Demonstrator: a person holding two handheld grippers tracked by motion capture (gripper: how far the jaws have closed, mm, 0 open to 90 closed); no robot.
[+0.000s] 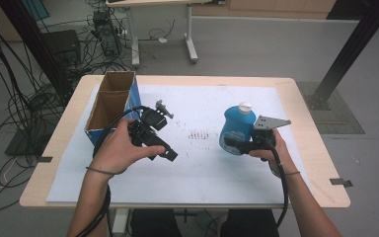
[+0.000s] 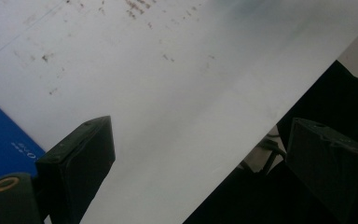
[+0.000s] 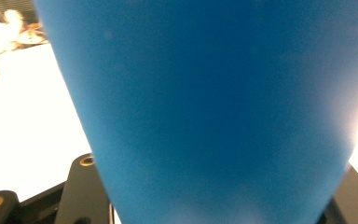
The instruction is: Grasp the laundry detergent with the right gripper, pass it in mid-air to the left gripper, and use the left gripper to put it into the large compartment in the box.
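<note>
Both jaws of the right hand-held gripper (image 1: 238,144) clamp the blue bottle (image 1: 237,127).

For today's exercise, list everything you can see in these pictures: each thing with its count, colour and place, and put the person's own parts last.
Bottle: one, blue with a white cap, right of the table's middle, held in the right hand-held gripper.
Cardboard box: one, brown inside and blue outside, open, two compartments, at the table's left rear.
White sheet: one, white with small dark specks, covering most of the table.
Table: one, light wood.
Cables: many, black, on the floor at left.
Left hand-held gripper: one, black, jaws open over the sheet beside the box.
Right hand-held gripper: one, black, shut on the bottle.
Hands: two, left and right, each holding a gripper.
</note>
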